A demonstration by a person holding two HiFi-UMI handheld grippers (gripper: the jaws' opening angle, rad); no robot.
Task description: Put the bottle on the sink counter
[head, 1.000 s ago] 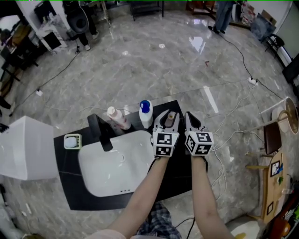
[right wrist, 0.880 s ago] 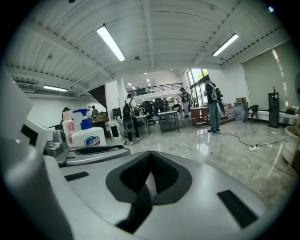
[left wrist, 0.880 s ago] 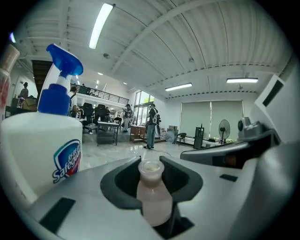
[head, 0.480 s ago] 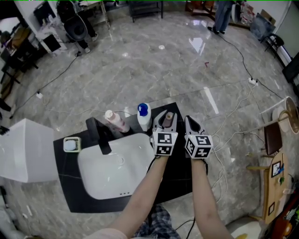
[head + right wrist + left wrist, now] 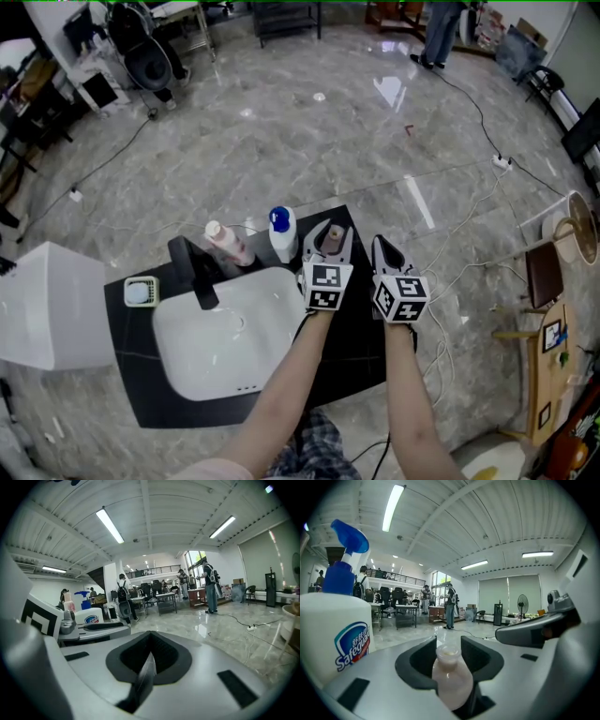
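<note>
Between left claw [image 5: 449, 645] jaws: pale bottle [image 5: 451, 681], upright over bench [image 5: 361, 349], unmoved; jaws opening; right claw [image 5: 149, 646] beside it, pressed together.

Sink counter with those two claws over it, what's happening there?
A person holds a claw in each hand over the black sink counter. The left claw has a small pinkish bottle between its jaws near the counter's back edge, right of the blue-capped soap bottle. Those jaws are opening, so it seems to be setting the bottle down. The right claw is closed and empty beside it.
</note>
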